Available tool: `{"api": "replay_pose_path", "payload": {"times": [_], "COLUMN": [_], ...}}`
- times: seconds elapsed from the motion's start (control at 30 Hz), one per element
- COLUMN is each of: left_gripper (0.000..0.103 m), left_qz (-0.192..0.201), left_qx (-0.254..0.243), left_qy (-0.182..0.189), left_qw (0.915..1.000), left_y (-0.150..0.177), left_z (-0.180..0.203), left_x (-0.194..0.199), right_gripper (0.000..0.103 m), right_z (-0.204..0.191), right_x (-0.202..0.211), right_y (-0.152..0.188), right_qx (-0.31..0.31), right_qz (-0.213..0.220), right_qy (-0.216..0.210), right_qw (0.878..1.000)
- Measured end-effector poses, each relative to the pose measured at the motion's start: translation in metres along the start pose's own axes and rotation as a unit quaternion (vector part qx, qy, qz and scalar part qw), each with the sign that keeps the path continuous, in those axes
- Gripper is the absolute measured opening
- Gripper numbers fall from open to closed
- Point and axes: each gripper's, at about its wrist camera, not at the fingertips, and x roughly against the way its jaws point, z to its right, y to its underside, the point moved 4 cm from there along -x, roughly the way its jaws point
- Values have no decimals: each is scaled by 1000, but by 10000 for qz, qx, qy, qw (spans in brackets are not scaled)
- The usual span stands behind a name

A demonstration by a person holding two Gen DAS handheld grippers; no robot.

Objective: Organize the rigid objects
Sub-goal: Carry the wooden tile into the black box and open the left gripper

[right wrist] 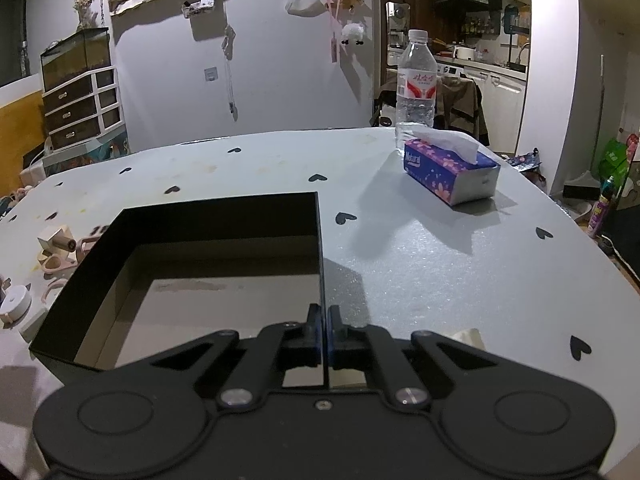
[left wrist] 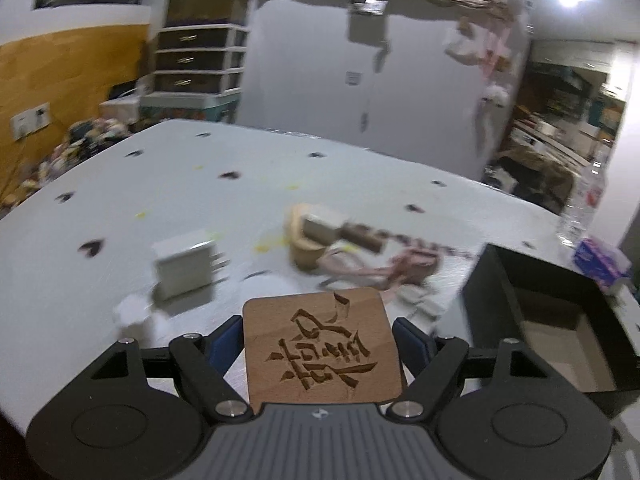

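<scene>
Left gripper (left wrist: pixel 320 344) grasps the wooden coaster (left wrist: pixel 320 344) by its two side edges, raised above the table (left wrist: pixel 200 184); a thin, stiff, light slab, likely best held edge-on like this. Right gripper (right wrist: pixel 324 332) is clenched on the near right wall of the black box (right wrist: pixel 180 216), which looks empty. Farther left lie blurred small objects.

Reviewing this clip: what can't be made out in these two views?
- Left wrist view: loose items mid-table are motion-blurred, unidentifiable.
- Left wrist view: wooden coaster near edge hidden by the left gripper body.
- Right wrist view: black box near floor hidden behind right gripper.
</scene>
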Motion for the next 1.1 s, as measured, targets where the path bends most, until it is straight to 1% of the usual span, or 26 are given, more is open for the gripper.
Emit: {"api": "replay_pose_path", "payload": {"times": [0.13,0.27,0.4,0.53,0.63,0.67,0.73,0.87,1.0,1.1], "left_gripper": [80,80,80,80,80,80,80,80,80,80], "left_qz": [-129,-349,-606,-981,-1285,-1379,-1496,-1781,-1760,-1846], "left_qx": [-292,-517,-610,-536,-432,-436,-418,-224,-343,-371], "left_qy": [474,942,1465,1835,2057,2099,2101,2131,2032,2031], "left_qw": [9984,9936,9855,9766,9692,9670,9653,9604,9626,9609], "left_y": [-15,-30,-40,-45,-43,-41,-38,-31,-30,-28], "left_z": [35,76,118,158,180,188,200,219,235,239], "left_x": [-9,-23,-36,-57,-76,-83,-96,-126,-143,-152], "right_gripper": [3,3,3,3,3,3,3,3,3,3], "right_z": [2,4,3,2,1,1,1,0,-3,-5], "right_x": [-1,-2,-3,-6,-8,-9,-10,-11,-12,-13], "right_y": [0,-1,-4,-6,-7,-8,-9,-10,-10,-11], "right_qx": [-32,-75,-123,-157,-120,-112,-111,-125,-85,-29], "right_qz": [-18,-60,-112,-164,-205,-217,-237,-261,-293,-339], "right_qy": [-60,-109,-92,-153,-176,-178,-187,-225,-253,-249], "right_qw": [10000,9999,9998,9996,9996,9995,9995,9993,9992,9991]}}
